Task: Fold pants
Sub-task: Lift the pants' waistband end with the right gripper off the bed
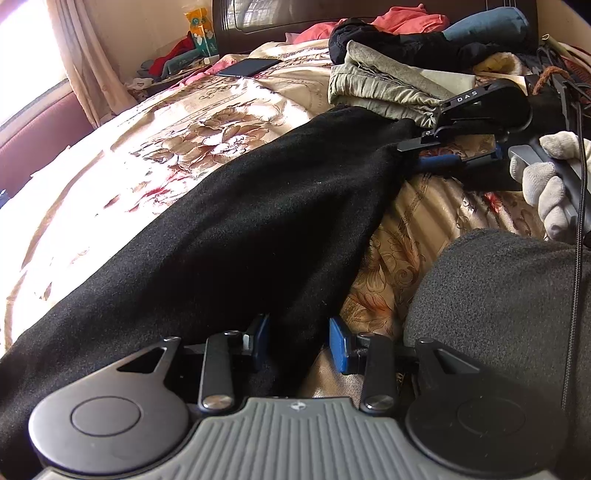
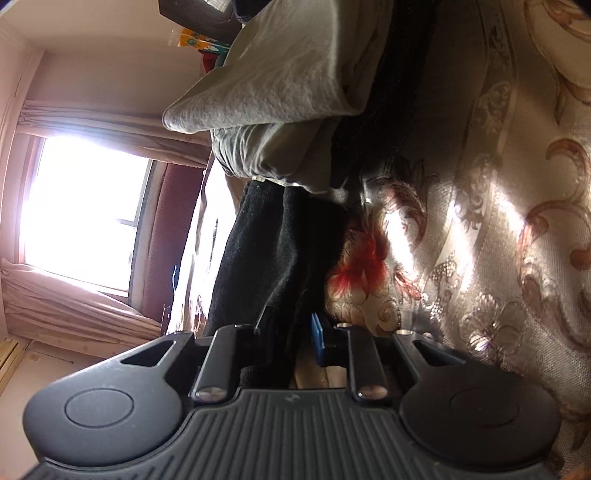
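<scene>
Satin floral bedspread (image 1: 155, 122) under everything. Black fleecy pants (image 1: 229, 221) lie on it in a long flattened strip. Folded grey-green ribbed clothes (image 1: 380, 88) stacked just past the pants' far end. My left tongs (image 1: 299, 341) part open, pants edge between blue pads (image 1: 338, 349), right pad clear. My right tongs (image 2: 291, 341) at the far end, narrow gap, black cloth between; grip unclear.

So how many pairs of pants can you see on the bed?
2: black pants stretched across the bedspread between both grippers, and folded olive pants just beyond them. The clothes pile behind may hide more.
</scene>
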Available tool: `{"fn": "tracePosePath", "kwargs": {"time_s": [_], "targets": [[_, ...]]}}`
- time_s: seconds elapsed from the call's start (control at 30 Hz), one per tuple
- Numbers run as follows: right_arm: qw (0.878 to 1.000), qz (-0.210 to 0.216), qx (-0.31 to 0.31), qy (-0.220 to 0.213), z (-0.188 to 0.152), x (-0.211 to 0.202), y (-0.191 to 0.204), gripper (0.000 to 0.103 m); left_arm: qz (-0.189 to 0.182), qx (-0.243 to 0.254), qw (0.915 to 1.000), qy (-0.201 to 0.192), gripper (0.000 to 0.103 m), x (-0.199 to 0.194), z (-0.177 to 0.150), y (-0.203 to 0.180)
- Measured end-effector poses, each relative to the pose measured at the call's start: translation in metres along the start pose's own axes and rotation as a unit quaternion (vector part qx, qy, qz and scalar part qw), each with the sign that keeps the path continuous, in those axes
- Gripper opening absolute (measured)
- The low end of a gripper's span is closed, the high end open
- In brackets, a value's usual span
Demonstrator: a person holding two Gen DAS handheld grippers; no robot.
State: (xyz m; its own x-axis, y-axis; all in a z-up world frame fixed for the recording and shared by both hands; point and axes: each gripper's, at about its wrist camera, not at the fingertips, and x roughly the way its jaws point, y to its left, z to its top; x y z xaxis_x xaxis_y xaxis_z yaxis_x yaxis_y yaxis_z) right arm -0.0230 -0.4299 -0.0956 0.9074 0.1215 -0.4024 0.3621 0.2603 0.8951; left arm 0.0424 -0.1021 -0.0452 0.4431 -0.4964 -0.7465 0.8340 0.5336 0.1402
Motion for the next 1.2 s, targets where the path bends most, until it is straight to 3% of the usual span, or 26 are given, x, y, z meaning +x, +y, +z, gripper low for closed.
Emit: {"fn": "tracePosePath", "kwargs": {"time_s": [0.2,0.33,0.4,0.63,0.67,0.7,0.83,1.0,1.07,1.13,1.2], "targets": [[1.0,0.016,0.017,-0.019,0.006,0.018,-0.002,0.022,-0.001,-0.001,1.0,0.001,0.049,0.0,0.0,0.0],[0.999,0.043,0.021,-0.022,0.007,0.016,0.004,0.034,0.001,0.0,1.0,0.002,0.049,0.0,0.0,-0.001],[0.999,0.041,0.005,-0.025,0.009,0.013,0.007,0.035,0.0,0.0,1.0,0.003,0.049,0.0,0.001,-0.001],[0.999,0.022,-0.032,-0.034,0.015,0.042,0.018,0.026,0.002,-0.001,1.0,0.003,0.049,-0.001,0.002,-0.001],[0.998,0.011,-0.044,-0.033,0.014,0.045,0.021,0.021,0.004,-0.003,1.0,0.002,0.049,-0.001,0.002,-0.001],[0.999,0.0,-0.045,-0.027,0.015,0.049,0.022,0.009,0.005,-0.005,1.0,0.001,0.049,-0.001,0.003,-0.002],[0.998,0.062,0.008,-0.025,0.021,0.026,0.026,0.007,0.011,-0.005,0.9999,0.0,0.049,-0.003,0.007,-0.005],[0.993,0.098,-0.02,-0.059,0.028,-0.019,0.054,0.006,-0.022,-0.004,0.9997,-0.01,0.051,-0.002,0.019,-0.013],[0.993,0.067,-0.046,-0.081,0.035,-0.025,0.053,0.006,-0.034,-0.003,0.9993,-0.013,0.051,0.005,0.022,-0.017],[0.997,0.03,-0.023,-0.063,0.041,-0.014,0.042,0.006,-0.051,-0.029,0.9982,-0.015,0.05,0.008,0.022,-0.012],[0.998,0.021,-0.033,-0.055,0.04,-0.015,0.05,0.006,-0.053,-0.048,0.9973,-0.016,0.05,0.0,0.02,-0.003]]}}
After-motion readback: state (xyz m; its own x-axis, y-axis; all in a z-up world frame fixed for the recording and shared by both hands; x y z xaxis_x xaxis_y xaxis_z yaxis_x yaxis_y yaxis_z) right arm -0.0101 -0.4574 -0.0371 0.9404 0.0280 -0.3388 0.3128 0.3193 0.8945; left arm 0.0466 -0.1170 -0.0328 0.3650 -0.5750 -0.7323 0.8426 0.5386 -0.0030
